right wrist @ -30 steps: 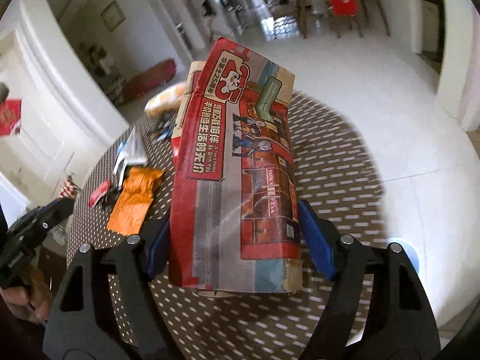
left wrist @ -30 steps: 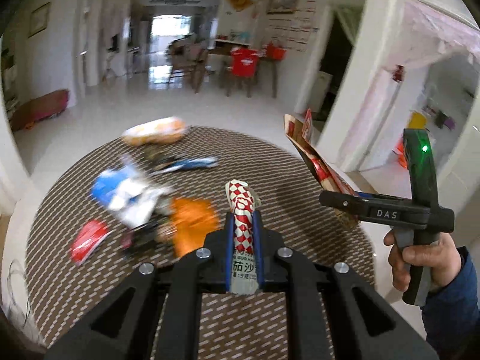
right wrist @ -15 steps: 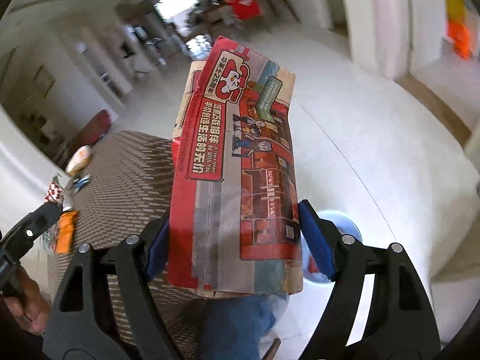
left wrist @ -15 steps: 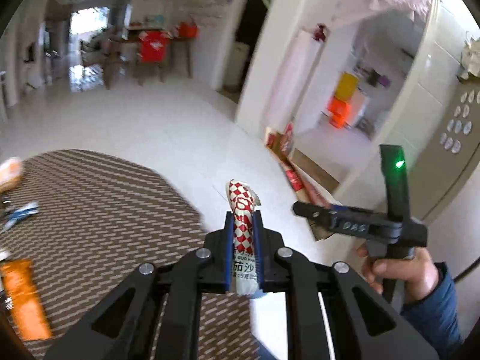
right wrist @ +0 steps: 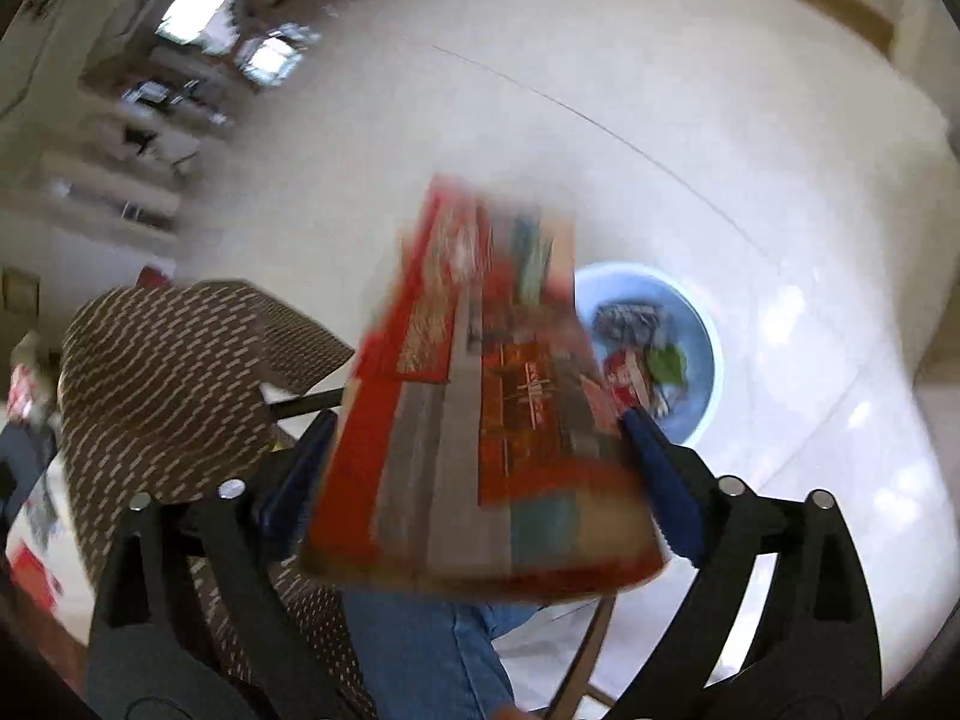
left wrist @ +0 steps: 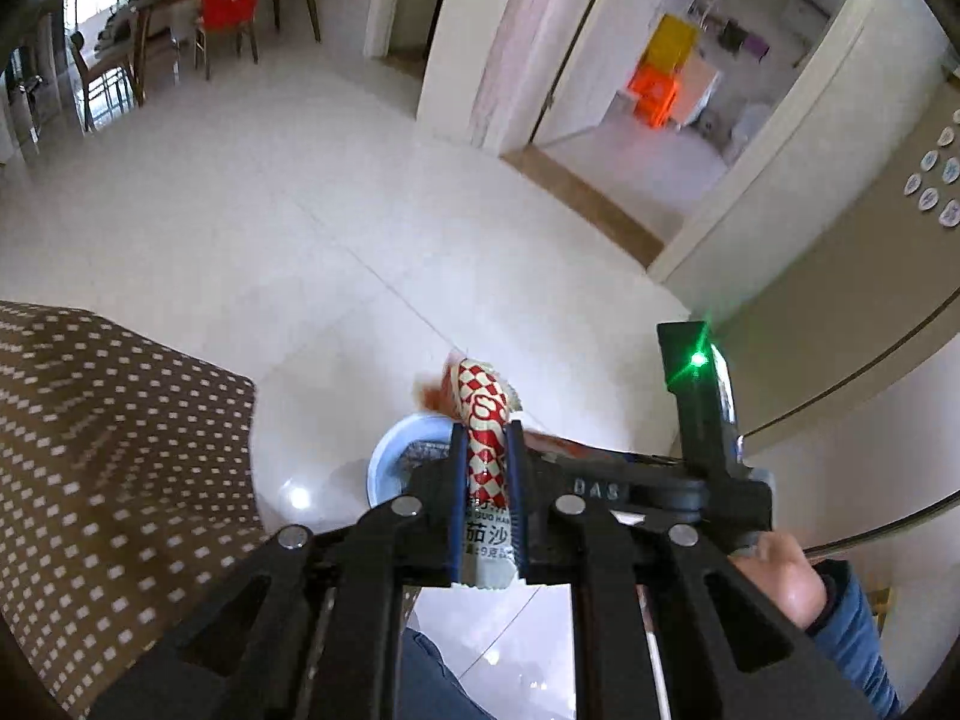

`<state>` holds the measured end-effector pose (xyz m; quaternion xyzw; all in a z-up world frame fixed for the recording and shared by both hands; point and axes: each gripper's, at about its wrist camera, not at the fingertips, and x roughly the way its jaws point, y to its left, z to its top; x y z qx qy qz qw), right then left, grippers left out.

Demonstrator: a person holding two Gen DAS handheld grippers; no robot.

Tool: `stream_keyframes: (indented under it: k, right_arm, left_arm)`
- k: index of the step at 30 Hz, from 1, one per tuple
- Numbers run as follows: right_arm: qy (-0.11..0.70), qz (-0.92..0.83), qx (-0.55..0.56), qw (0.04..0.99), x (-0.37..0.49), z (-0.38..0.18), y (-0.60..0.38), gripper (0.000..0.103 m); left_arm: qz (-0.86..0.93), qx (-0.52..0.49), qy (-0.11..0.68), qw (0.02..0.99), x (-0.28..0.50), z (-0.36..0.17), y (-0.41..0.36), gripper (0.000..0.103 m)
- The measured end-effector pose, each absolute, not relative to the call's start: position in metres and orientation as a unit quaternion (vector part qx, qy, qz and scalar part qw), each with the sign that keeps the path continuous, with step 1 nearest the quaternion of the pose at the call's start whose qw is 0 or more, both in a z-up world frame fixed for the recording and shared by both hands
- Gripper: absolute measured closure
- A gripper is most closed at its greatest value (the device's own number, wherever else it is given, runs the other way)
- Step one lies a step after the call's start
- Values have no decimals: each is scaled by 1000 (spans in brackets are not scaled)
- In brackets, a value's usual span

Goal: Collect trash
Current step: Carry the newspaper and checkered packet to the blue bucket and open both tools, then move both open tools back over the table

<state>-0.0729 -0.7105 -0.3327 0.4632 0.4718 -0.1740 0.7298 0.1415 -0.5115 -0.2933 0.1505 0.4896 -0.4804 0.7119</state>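
In the left wrist view, the left tool (left wrist: 487,483) is pinched tight on a sauce packet (left wrist: 485,450) — red-and-cream checked, thin and soft, surely almost weightless. It sits upright between the blue pads, gripped across its flat middle, which suits a limp sachet. Beyond its tip the pale blue bin (left wrist: 396,462) stands on the floor, just past the dotted surface (left wrist: 114,456).

In the right wrist view, blurred by motion, the right tool (right wrist: 480,456) spreads wide around a flattened red carton (right wrist: 480,396), clamped by its side edges. The carton looks light but stiff — edge pressure should hold without buckling. The bin (right wrist: 702,324), holding wrappers, lies beside and below it.
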Motion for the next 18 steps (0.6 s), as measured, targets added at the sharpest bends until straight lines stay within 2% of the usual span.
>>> stream_keyframes:
  k: [3, 9, 10, 11, 12, 13, 14, 18]
  right_arm:
    - [454, -190, 493, 718, -90, -343, -728, 6]
    - [402, -223, 506, 730, -114, -324, -736, 6]
    - [396, -225, 503, 734, -121, -319, -742, 6]
    - [389, -229, 498, 740, -125, -310, -745, 6]
    - [384, -232, 495, 744, -128, -304, -746, 6]
    - [378, -234, 492, 749, -128, -298, -745, 6]
    - [373, -235, 488, 753, -133, -293, -744, 6]
    - [357, -239, 476, 768, -137, -275, -739, 6]
  left_arm:
    - [-479, 167, 503, 700, 140, -312, -527, 91]
    - [-479, 189, 523, 680, 136, -341, -556, 88]
    - [-479, 192, 524, 677, 136, -344, -560, 84]
    - [-479, 197, 526, 675, 137, -348, -564, 65]
    - [-476, 200, 529, 673, 137, -350, -567, 31]
    - [-467, 202, 528, 680, 138, -350, -569, 19]
    - [-464, 197, 521, 689, 139, -349, -569, 16]
    - [-454, 185, 514, 704, 141, -334, -564, 16]
